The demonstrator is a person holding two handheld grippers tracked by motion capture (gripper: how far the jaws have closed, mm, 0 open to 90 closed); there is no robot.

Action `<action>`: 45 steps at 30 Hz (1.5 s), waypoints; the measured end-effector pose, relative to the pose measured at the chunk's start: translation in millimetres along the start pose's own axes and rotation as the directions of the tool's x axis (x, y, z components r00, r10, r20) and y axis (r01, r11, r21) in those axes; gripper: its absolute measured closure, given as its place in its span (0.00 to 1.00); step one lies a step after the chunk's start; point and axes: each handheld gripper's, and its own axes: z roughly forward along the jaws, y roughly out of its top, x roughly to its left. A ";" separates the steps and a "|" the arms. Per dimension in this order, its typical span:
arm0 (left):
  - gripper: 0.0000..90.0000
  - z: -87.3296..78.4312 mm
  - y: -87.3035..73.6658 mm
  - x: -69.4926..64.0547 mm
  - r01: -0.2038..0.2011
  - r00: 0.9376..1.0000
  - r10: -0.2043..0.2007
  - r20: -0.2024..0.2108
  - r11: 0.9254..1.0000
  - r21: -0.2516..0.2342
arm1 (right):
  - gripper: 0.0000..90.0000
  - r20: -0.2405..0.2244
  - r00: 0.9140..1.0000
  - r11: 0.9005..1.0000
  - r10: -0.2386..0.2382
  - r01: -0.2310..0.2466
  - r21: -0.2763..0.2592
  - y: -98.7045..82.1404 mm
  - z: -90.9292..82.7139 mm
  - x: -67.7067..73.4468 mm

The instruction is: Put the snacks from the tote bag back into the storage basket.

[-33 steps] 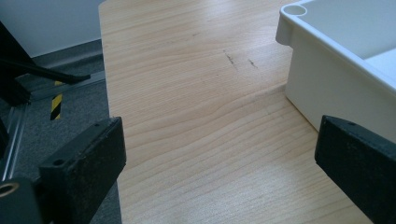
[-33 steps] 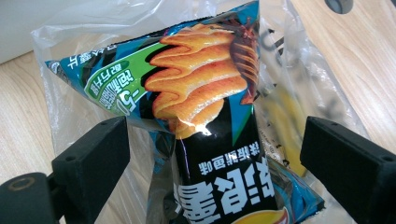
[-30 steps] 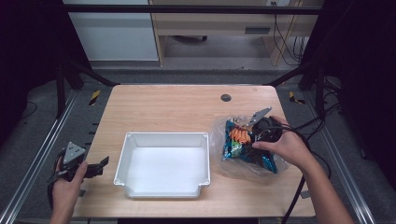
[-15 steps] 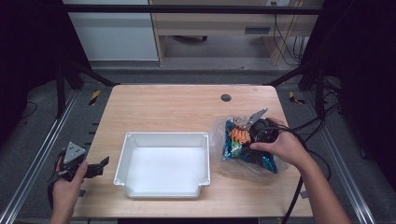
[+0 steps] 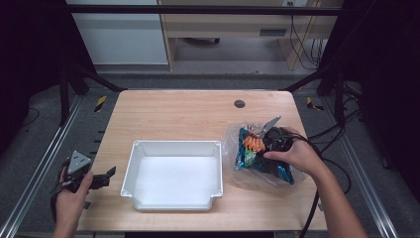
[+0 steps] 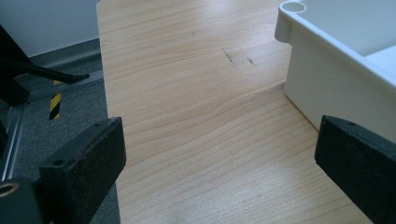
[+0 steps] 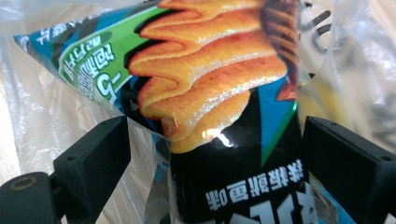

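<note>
A snack packet (image 5: 257,157) printed in blue, black and green, with an orange ridged crisp pictured on it, lies inside a crumpled clear plastic bag (image 5: 236,139) on the right part of the bench (image 5: 188,114), just beside the right wall of a white plastic tray (image 5: 171,145). In the right gripper view the packet (image 7: 219,102) stands between the two black jaws, which are spread wide to either side of it; the left jaw meets the packet's lower edge, whereas the right jaw is near its side, and whether that jaw touches cannot be told. The clear bag (image 7: 42,102) shows around the packet as pale, wrinkled film. In the high view the right hand-held gripper (image 5: 258,134) rests over the upper end of the packet, held from the right by the person's right hand (image 5: 297,156), with a black cable trailing off the bench edge. The tray sits at the middle of the bench, towards the near edge, open side up. The left hand-held gripper (image 5: 106,177), bearing a grey three-cornered plate, is held by the left hand (image 5: 69,198) off the bench's left near corner, well apart from the packet. In the left gripper view its jaws are spread wide over bare wood, with the tray's wall (image 6: 327,79) at the right.
</note>
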 end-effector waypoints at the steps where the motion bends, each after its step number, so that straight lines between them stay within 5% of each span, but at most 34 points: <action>1: 0.02 0.0 0.0 -0.1 -0.001 1.000 0.001 0.000 1.000 0.000 | 0.10 0.000 1.000 1.000 0.005 -0.005 -0.001 -0.7 1.7 -0.2; 34: 0.02 0.7 -0.1 -0.6 -0.003 1.000 0.003 0.004 1.000 0.005 | 0.08 -0.025 0.998 0.999 0.049 -0.050 -0.006 -8.5 23.0 1.2; 45: 0.02 1.0 -0.1 -1.0 -0.004 1.000 0.004 0.003 1.000 0.004 | 0.25 -0.002 0.999 0.999 0.040 -0.040 -0.027 -13.4 21.1 1.1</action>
